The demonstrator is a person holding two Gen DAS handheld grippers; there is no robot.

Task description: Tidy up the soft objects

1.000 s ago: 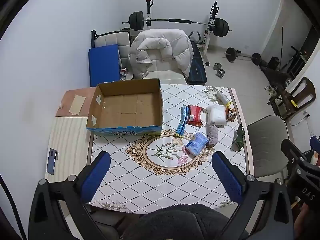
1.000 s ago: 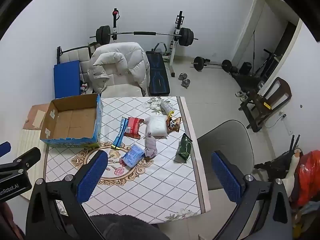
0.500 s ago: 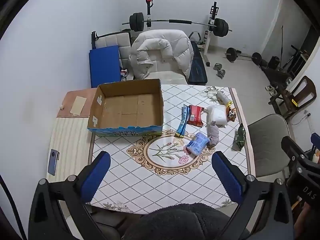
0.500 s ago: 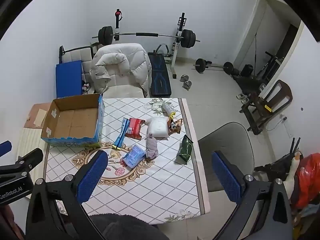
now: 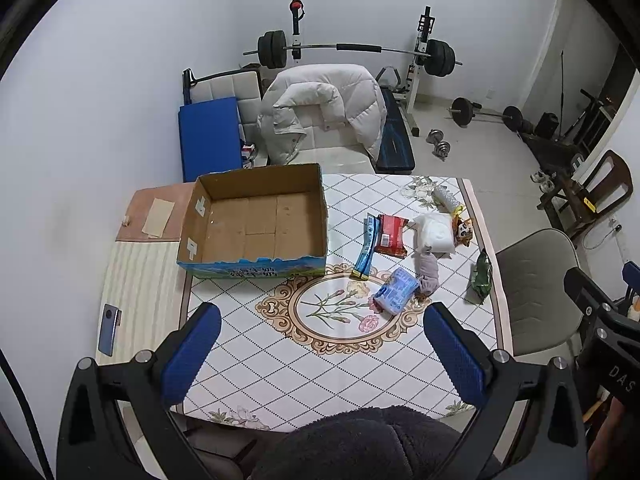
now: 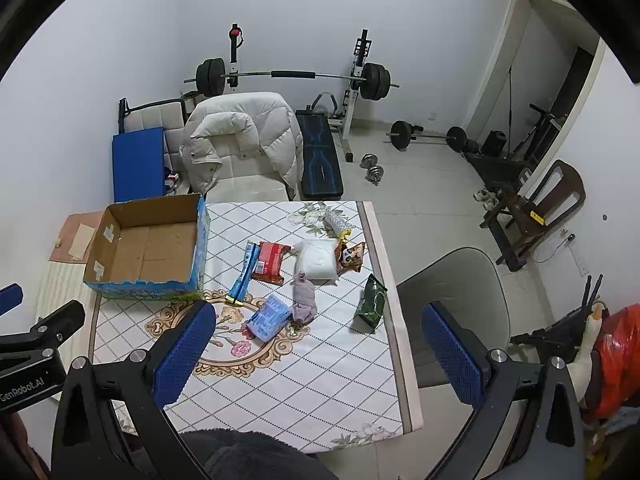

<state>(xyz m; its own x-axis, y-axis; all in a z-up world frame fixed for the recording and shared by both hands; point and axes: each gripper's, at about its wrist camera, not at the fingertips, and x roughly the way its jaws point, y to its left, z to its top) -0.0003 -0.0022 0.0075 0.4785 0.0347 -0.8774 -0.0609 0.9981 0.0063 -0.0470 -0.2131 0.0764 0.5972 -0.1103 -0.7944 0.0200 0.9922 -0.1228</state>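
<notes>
Both grippers, left gripper (image 5: pixel 322 350) & right gripper (image 6: pixel 320 350), spread wide, holding nothing, high over table (image 6: pixel 320 380). Grey sock (image 6: pixel 303 300) lies mid-table beside blue packet (image 6: pixel 269 317): prob light, floppy, so pinch bunched middle. Empty box (image 6: pixel 146 248) farther left.

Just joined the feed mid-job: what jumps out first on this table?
An open, empty cardboard box sits at the table's far left. To its right lies a scatter of soft packets, including a white pouch and a grey sock. Both grippers, left and right, hover open above.
</notes>
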